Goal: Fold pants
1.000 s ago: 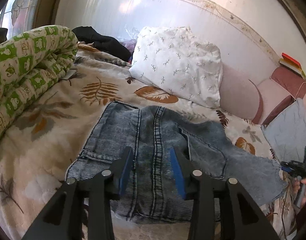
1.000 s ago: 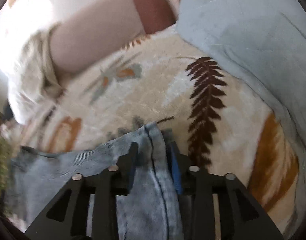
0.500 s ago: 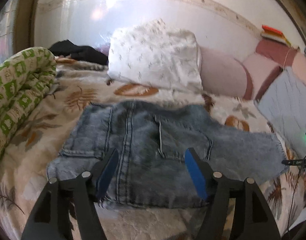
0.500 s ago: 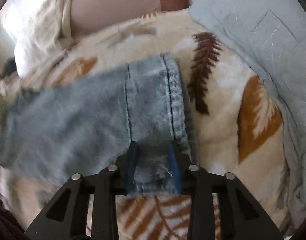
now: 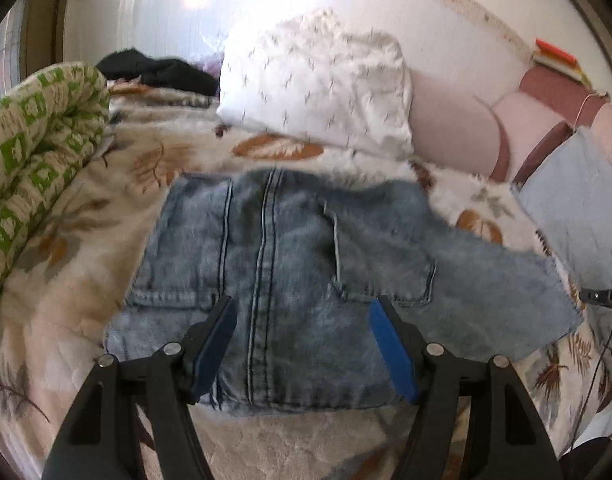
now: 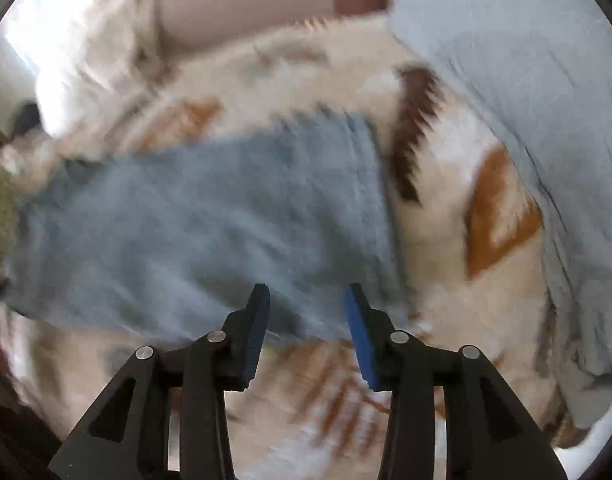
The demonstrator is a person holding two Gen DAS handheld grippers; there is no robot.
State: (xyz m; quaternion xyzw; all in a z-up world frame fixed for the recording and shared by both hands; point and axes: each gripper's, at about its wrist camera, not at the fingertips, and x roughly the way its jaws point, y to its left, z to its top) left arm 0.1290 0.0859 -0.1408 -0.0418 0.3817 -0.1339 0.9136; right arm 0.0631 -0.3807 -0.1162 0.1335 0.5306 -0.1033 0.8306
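Hovering over the folded jeans (image 5: pixel 290 280), left hand-held gripper (image 5: pixel 302 316) and right hand-held gripper (image 6: pixel 307 300) gape, gripping nothing.

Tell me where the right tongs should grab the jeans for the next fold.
Probably the frayed leg hem at the jeans end nearest the right tongs, approached from the near bed edge: it lies flat and free, directly ahead of the open jaws.

Pants (image 5: pixel 290 264) flat on blanket (image 5: pixel 66 264) — pillow (image 5: pixel 317 88) far behind, rolled quilt (image 5: pixel 34 140) left, cushion (image 5: pixel 577 200) right, dark clothes (image 5: pixel 158 72) far left.
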